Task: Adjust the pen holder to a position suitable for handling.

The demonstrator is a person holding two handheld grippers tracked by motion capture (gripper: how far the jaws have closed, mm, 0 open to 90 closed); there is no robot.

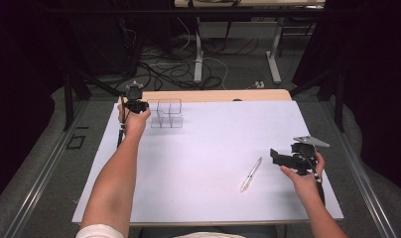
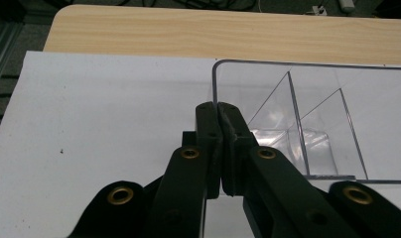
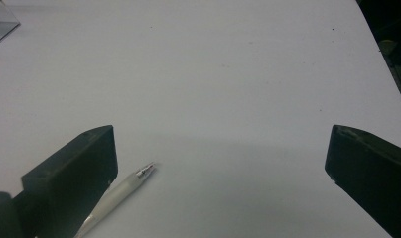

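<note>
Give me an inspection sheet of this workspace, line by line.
Surface: white board on a wooden table.
Job's things: clear divided box at far left; pen lying flat near right.
Clutter: nothing seen.
Grippers: left gripper shut on the box's wall; right gripper open above the board, pen beside one jaw.
Cables: loose cables on the floor beyond the table.
Surroundings: table legs, dark curtains.

One clear plastic box (image 1: 166,113) with inner compartments sits at the far left. One pen (image 1: 251,174) lies at the near right. Two grippers, one white sheet (image 1: 213,148).
</note>
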